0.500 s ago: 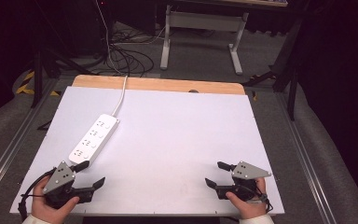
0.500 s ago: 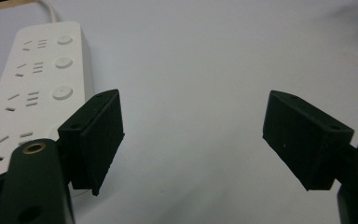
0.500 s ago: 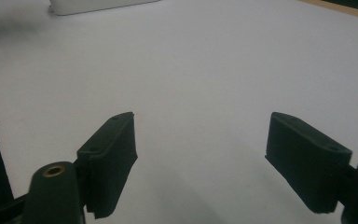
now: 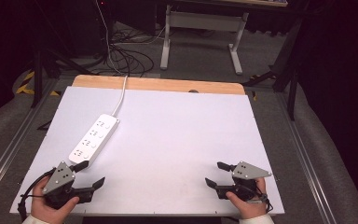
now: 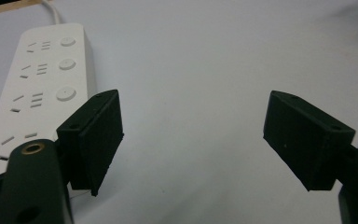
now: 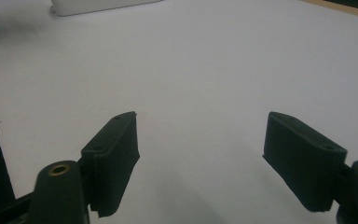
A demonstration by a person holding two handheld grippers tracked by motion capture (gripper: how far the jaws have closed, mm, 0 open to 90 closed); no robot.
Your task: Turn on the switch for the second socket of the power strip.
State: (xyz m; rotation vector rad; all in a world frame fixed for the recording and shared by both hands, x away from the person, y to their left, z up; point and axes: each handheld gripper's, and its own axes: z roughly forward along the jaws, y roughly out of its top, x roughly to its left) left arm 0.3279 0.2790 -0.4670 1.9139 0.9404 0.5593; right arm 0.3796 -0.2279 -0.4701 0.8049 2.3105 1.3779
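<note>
Left gripper (image 4: pixel 92 173): I log it at the near left corner of the white table (image 4: pixel 182 140), held in the person's left hand (image 4: pixel 51 207), jaws spread wide with nothing between them. Its grey three-cornered plate faces up. From the left gripper view (image 5: pixel 191 135) I note bare white surface in the gap between the jaws.

Right gripper (image 4: pixel 216 173): I log it at the near right corner, held in the right hand (image 4: pixel 247 205), jaws likewise wide apart and holding nothing; the right gripper view (image 6: pixel 200 149) confirms plain tabletop between them.

Power strip (image 4: pixel 94 137): white, lying flat on the left half of the table, angled away from me, its near end just beside the left gripper's forward jaw. Sockets and round buttons (image 5: pixel 65 65) face up. Its white cord (image 4: pixel 121 95) runs off over the far wooden edge (image 4: pixel 158 85).
</note>
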